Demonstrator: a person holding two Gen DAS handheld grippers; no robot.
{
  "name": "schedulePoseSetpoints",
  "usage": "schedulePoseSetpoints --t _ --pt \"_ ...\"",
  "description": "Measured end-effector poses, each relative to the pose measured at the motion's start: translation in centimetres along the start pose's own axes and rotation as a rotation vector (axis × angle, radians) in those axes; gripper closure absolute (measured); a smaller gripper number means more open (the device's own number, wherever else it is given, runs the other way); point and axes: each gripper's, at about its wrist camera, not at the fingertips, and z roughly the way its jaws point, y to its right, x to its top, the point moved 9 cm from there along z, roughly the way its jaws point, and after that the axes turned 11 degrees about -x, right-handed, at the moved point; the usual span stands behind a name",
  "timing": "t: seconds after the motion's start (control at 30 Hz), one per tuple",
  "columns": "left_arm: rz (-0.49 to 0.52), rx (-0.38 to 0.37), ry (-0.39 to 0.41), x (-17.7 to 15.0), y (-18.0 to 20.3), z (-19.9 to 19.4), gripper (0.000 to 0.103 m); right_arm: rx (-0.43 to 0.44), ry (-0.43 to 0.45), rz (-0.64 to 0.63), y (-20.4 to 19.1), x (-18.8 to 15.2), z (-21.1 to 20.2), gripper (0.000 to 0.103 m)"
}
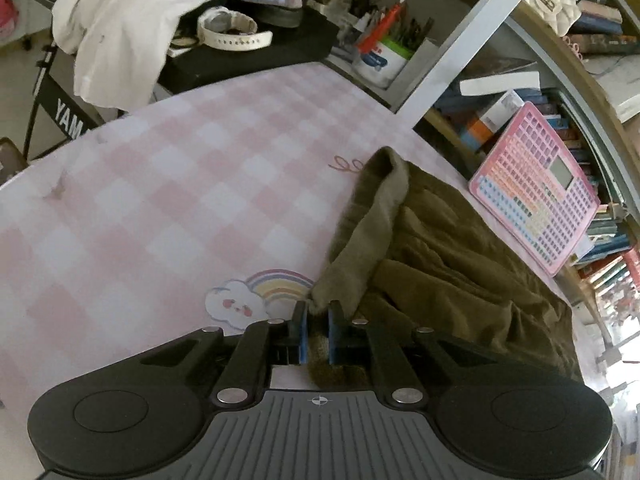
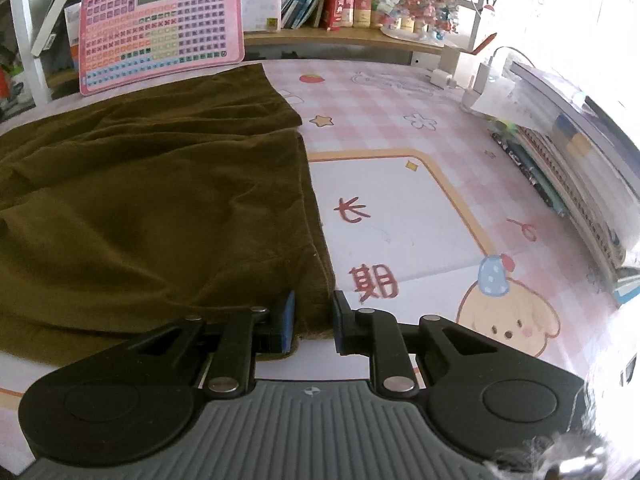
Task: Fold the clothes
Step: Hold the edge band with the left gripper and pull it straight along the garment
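An olive-brown garment [image 1: 452, 256] lies rumpled on the pink checked table mat [image 1: 168, 184]. My left gripper [image 1: 317, 322] is shut on the garment's near left corner and lifts a strip of cloth off the mat. In the right wrist view the garment [image 2: 152, 200] spreads flat over the left half of the mat [image 2: 400, 208]. My right gripper [image 2: 314, 320] is partly open, its jaws on either side of the garment's near right corner, with the cloth between them.
A pink keypad toy [image 2: 160, 24] leans against the bookshelf [image 2: 320, 36] behind the garment. Stacked books [image 2: 580, 168] line the right edge. A white garment [image 1: 116, 36], a watch [image 1: 234, 32] and a pen cup [image 1: 384, 56] sit at the far left end.
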Motion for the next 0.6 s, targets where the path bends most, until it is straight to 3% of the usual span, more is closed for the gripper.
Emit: schedulePoseSetpoints --t 0.2,0.33,0.6 --pt "0.054 -0.054 -0.034 -1.3 2.9 1.9 0.095 -0.079 -0.010 0.036 3.1 0.8 1.8 0.086" --pt "0.038 -0.070 -0.005 -0.4 2.8 1.4 0.095 -0.065 -0.010 0.046 3.0 1.0 2.0 0.086" --pt "0.053 -0.026 -0.025 -0.7 1.7 1.5 0.091 -0.037 0.017 0.029 1.9 1.0 1.6 0.086"
